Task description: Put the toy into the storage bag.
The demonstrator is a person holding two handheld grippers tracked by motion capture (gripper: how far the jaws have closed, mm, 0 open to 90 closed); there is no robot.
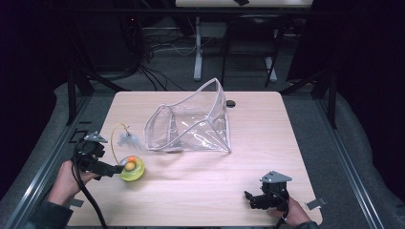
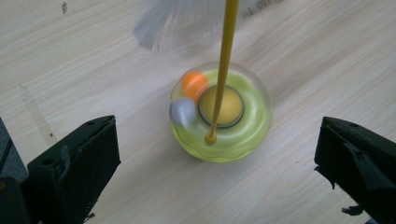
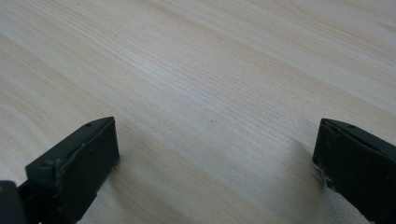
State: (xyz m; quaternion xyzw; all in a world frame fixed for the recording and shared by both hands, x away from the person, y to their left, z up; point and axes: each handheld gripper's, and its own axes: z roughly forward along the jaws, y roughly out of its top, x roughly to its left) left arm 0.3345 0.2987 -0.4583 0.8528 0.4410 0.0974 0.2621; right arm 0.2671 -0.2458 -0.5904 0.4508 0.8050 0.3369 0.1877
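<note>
- Near the left front of the pale wooden table (image 1: 258, 143), a round yellow-green plastic cat toy (image 1: 132, 169) sits flat on the wood, a ring-shaped track under a clear dome with an orange ball (image 2: 194, 84) and a whitish ball (image 2: 183, 112) inside.
- From its yellow centre hub rises a thin yellow springy wand (image 2: 223, 70), which curves over to a pale feathery tuft (image 1: 128, 139) hanging above the table.
- Behind it, toward the middle of the table and apart from the toy, lies a clear soft plastic pouch with a white-trimmed opening (image 1: 191, 126), its mouth gaping toward the left.
- At the toy's left side the left gripper (image 1: 114, 168) is released, jaws spread wide; its own view shows them either side of the toy with bare wood between, not touching it.
- Down at the right front the right gripper (image 1: 248, 195) rests low over bare wood, jaws likewise parted and holding nothing.
- Judging by its build, the toy is light and rigid, with a smooth, rounded dome that could slip out of a pinch taken high up.
- A grip across the lower rim of the base looks safest; the wand is whippy and would swing the toy, and the balls will roll and shift the weight when it is lifted.
</note>
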